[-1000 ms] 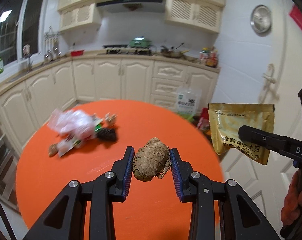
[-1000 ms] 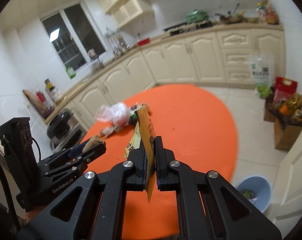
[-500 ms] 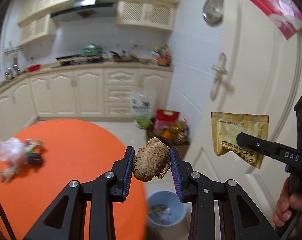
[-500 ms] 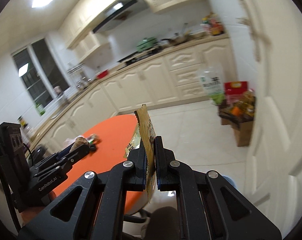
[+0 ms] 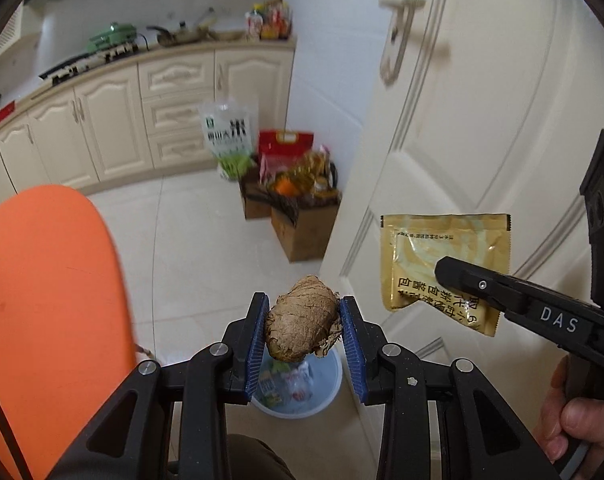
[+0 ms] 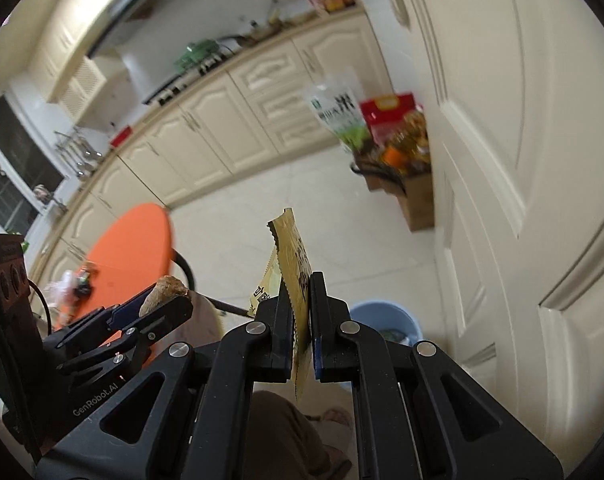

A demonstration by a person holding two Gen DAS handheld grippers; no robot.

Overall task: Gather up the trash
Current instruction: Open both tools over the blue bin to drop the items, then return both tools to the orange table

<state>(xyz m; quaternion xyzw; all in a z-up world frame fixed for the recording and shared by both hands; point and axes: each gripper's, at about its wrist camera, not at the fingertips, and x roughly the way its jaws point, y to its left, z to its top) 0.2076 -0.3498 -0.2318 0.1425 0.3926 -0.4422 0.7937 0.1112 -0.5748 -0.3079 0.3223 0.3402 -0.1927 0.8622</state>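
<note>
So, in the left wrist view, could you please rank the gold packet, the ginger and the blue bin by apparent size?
1. gold packet
2. ginger and blue bin: unsure, since the ginger and gripper hide much of the bin.

I see a pale tiled floor [image 5: 206,248] carrying most of what is here. A light blue bin [image 5: 325,394] stands on it close to the white door, with mixed wrappers inside. Farther along the door side, brown cardboard boxes [image 5: 305,232] sit on the tiles, stuffed with packaged goods; a red bag [image 5: 286,144] and a clear bag with green print [image 5: 228,136] rise behind them, near the cream cabinets. To my left, the round orange table [image 5: 50,280] fills the frame edge; from the right wrist view, a small heap of clear plastic and dark scraps [image 6: 72,282] lies on its top, too blurred to sort.
</note>
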